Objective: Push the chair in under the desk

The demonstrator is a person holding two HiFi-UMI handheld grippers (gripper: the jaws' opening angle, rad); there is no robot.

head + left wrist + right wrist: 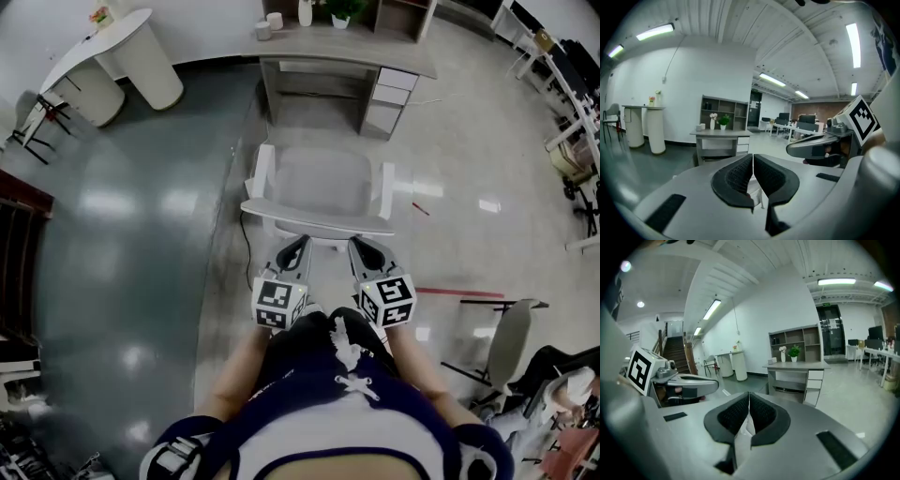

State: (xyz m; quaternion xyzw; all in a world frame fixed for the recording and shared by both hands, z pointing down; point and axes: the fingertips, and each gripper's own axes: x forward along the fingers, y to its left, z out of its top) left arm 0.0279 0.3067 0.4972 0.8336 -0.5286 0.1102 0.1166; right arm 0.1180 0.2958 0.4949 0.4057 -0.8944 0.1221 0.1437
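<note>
A white chair (319, 180) stands in the head view with its seat facing the grey desk (349, 54), a short gap of floor between them. Its curved backrest (317, 216) is nearest me. My left gripper (300, 244) and right gripper (360, 244) sit side by side just behind that backrest, tips at its top edge; I cannot tell if they touch it. Both are shut with nothing between the pads. In the left gripper view the shut left gripper (753, 161) points toward the desk (719, 136). The right gripper (749, 401) faces the desk (797, 367) likewise.
A drawer unit (389, 98) fills the desk's right side; vases and a plant (342, 11) stand on top. A round white counter (131, 56) is at far left. Another chair (511, 337) stands at right. A cable (246, 242) and red tape (459, 292) lie on the floor.
</note>
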